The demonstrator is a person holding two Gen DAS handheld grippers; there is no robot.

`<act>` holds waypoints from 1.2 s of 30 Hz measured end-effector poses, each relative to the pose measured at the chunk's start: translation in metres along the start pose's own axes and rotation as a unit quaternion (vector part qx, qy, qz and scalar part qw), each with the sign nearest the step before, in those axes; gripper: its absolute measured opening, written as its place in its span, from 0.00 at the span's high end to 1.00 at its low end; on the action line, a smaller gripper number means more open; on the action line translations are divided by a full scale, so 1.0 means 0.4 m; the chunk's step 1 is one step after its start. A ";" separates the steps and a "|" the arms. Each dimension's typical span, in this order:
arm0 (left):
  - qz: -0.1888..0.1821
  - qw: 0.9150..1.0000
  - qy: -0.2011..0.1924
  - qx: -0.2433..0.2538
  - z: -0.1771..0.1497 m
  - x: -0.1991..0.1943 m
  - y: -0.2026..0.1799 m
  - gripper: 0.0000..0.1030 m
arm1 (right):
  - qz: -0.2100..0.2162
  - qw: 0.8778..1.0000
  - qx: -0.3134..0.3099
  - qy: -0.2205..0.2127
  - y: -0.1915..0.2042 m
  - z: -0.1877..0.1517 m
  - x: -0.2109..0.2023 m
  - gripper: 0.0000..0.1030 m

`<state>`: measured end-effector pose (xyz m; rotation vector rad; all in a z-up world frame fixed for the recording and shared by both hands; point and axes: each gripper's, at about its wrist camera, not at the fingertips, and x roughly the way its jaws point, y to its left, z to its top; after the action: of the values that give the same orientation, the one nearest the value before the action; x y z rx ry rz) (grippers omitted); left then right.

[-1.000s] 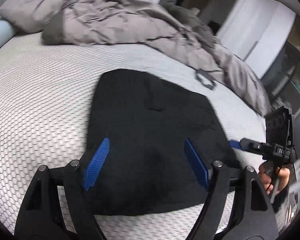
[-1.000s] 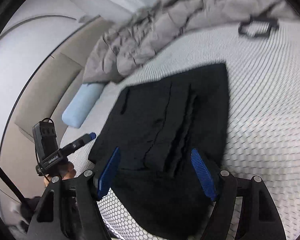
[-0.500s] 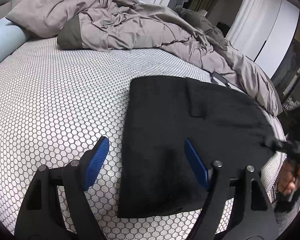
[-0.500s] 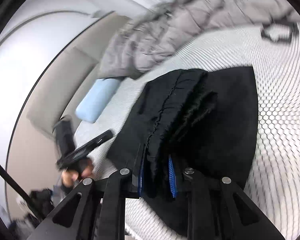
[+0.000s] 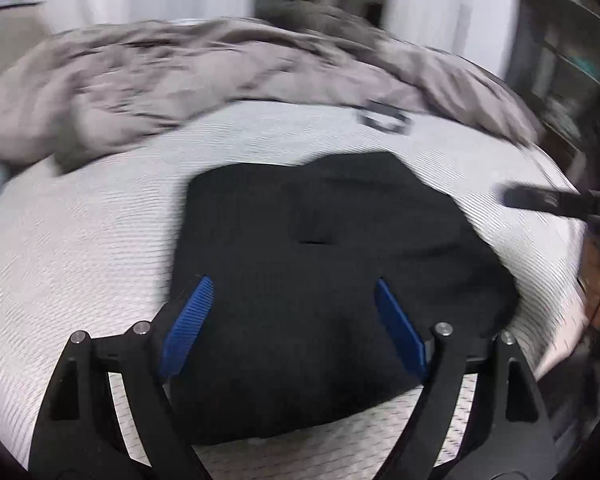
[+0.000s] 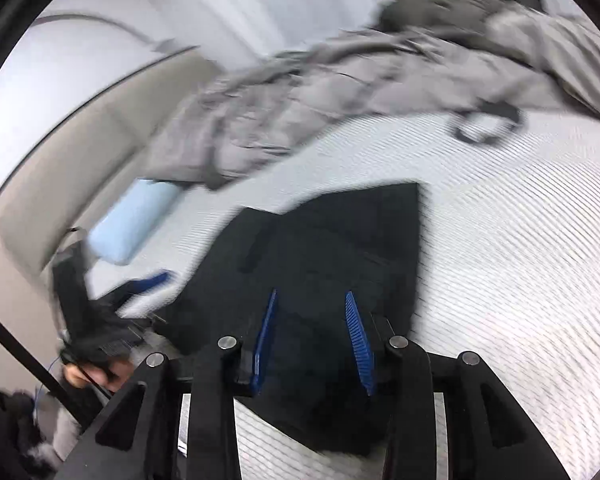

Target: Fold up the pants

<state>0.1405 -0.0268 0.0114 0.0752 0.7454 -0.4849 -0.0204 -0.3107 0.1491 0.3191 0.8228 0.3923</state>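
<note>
The black pants (image 5: 324, 264) lie folded into a compact flat stack on the white honeycomb-patterned bed (image 5: 80, 248). My left gripper (image 5: 292, 312) is open and empty, its blue pads spread wide just above the near edge of the pants. In the right wrist view the pants (image 6: 332, 248) lie straight ahead. My right gripper (image 6: 310, 328) is open with a moderate gap and holds nothing, hovering over the near part of the stack. The right gripper also shows at the right edge of the left wrist view (image 5: 540, 200). Both views are motion-blurred.
A crumpled grey duvet (image 5: 180, 80) covers the far side of the bed. A small dark strap loop (image 5: 384, 120) lies on the bed beyond the pants. A light blue pillow (image 6: 136, 220) lies at the left, near a beige headboard (image 6: 60, 168).
My right gripper was shut on a fold of the pants half a second ago; it has let go and opened. The left gripper stayed open and swung back over the pants.
</note>
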 end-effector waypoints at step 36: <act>0.012 0.997 0.043 0.070 0.026 0.019 0.068 0.70 | -0.081 0.972 -0.190 0.113 0.101 -0.052 0.195 0.64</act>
<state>0.1641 -0.0083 0.0111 0.2357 0.7928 -0.5126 0.0031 -0.2368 0.1026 -0.1530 0.9670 0.4276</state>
